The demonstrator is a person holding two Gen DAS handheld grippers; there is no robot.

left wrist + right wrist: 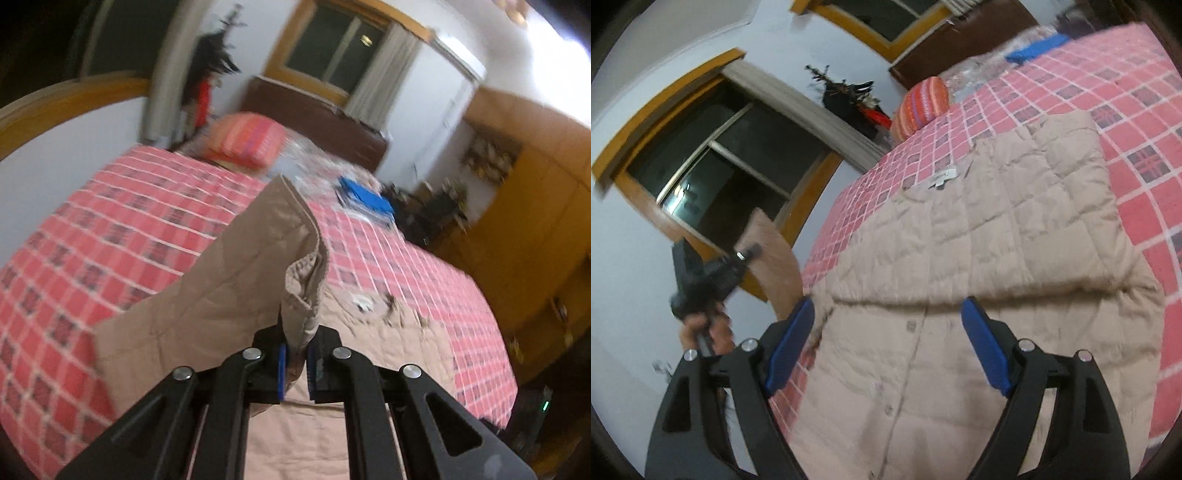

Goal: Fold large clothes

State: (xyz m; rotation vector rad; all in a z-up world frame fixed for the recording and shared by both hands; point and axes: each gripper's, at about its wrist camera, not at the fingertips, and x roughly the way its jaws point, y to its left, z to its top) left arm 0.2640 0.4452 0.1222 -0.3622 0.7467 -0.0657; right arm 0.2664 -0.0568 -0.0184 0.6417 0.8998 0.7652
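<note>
Left gripper (295, 354): we clamp a bunched edge of the beige quilted coat (979, 240), lifted toward 12 o'clock.
Right gripper (886, 347): our jaws spread wide, holding nothing, above the coat.
Coat: spread on the red checked bed (110, 229).

No legible text, brand, number or sign is found in either view. A small white label (943, 178) lies at the collar of the beige quilted coat (997, 229), toward 12 o'clock in the right wrist view; any print on it is too blurred and small to read. The same label (364, 303) is equally unreadable from the left wrist.
</note>
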